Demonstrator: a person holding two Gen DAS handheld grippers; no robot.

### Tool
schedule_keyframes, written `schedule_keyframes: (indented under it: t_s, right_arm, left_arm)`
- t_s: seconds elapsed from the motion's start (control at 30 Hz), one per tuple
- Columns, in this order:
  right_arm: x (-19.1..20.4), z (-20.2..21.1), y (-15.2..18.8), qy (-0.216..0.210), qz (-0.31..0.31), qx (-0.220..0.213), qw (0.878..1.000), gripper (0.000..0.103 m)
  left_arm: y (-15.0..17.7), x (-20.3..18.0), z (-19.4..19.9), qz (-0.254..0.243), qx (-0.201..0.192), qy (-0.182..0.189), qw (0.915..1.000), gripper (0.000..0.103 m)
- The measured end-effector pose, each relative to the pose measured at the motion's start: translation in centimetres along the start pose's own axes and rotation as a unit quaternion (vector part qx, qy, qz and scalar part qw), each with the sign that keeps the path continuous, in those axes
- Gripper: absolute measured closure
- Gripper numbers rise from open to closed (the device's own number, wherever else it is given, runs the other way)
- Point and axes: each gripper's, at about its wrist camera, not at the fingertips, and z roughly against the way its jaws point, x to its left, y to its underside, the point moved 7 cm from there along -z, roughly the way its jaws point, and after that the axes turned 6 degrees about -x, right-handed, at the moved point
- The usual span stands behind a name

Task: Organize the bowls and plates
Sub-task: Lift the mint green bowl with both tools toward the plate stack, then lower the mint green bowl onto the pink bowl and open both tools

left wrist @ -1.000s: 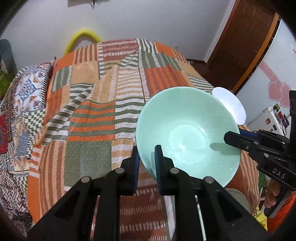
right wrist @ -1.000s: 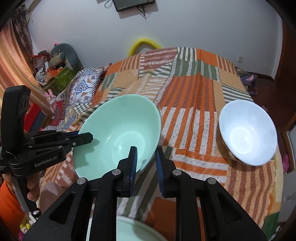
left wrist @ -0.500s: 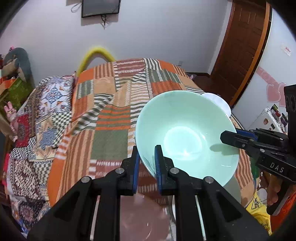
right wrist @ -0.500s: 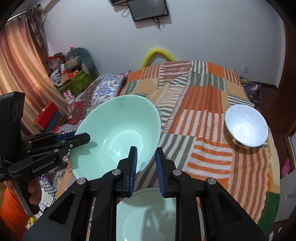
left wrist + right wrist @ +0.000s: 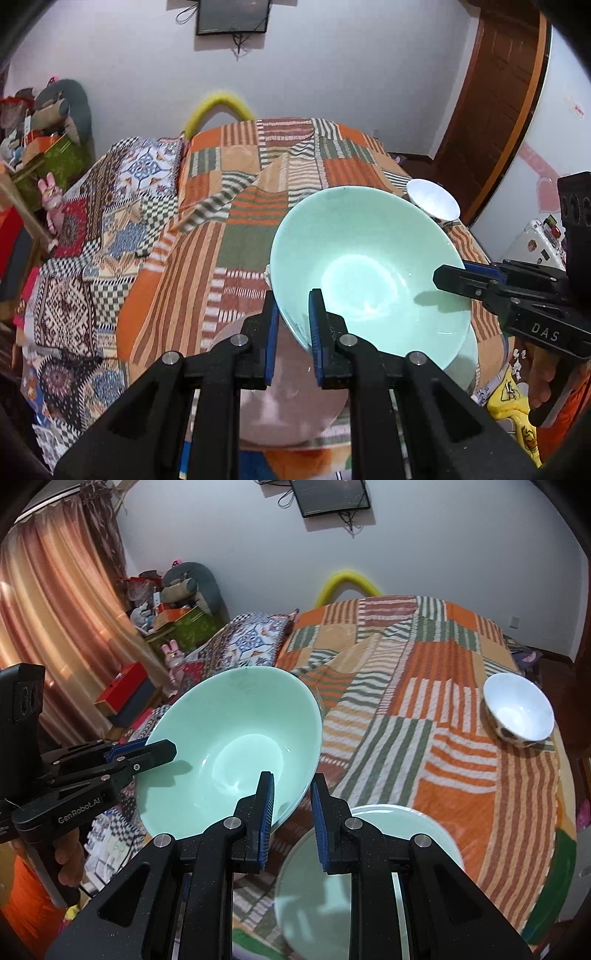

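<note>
Grippers left [image 5: 291, 317] and right [image 5: 291, 801] clamp opposite rims of the mint-green bowl [image 5: 369, 269], aloft above the patchwork bedspread [image 5: 424, 709], as I keep both level to nest it in the green dish [image 5: 369, 867] beneath my right fingers.

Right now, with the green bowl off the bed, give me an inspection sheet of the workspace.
Surface: bed with striped patchwork cover.
Job's things: green bowl held tilted in the air; white bowl upright near the bed's far right edge; pink plate and green plate below the tools.
Clutter: toys and boxes beside the bed.
Grippers: left tool and right tool both clamp the green bowl's rim, on opposite sides.
Cables: loose wires under the wall screen.
Surroundings: curtain, wooden door.
</note>
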Motion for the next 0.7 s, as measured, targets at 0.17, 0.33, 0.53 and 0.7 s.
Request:
schedule_keyframes:
  t_s: [0.17, 0.33, 0.53, 0.7]
  right_arm:
    - [1.3, -0.5, 1.2, -0.008, 0.008, 0.009, 1.000, 0.085]
    - [2.3, -1.4, 2.3, -0.015, 0.012, 0.023, 1.000, 0.085]
    - [3.4, -2.8, 3.8, -0.013, 0.027, 0.046, 0.999, 0.085]
    - [4.4, -4.1, 4.7, -0.019, 0.030, 0.064, 0.997, 0.085]
  left_arm:
    - [1.6, 1.1, 0.6, 0.008, 0.000, -0.013, 0.9999, 0.088]
    - [3.6, 2.6, 0.5, 0.026, 0.009, -0.020, 0.9994, 0.088]
    - [5.9, 3.8, -0.1, 0.037, 0.022, -0.030, 0.9986, 0.088]
    - [7.4, 5.1, -0.5, 0.049, 0.027, -0.043, 0.9975, 0.088]
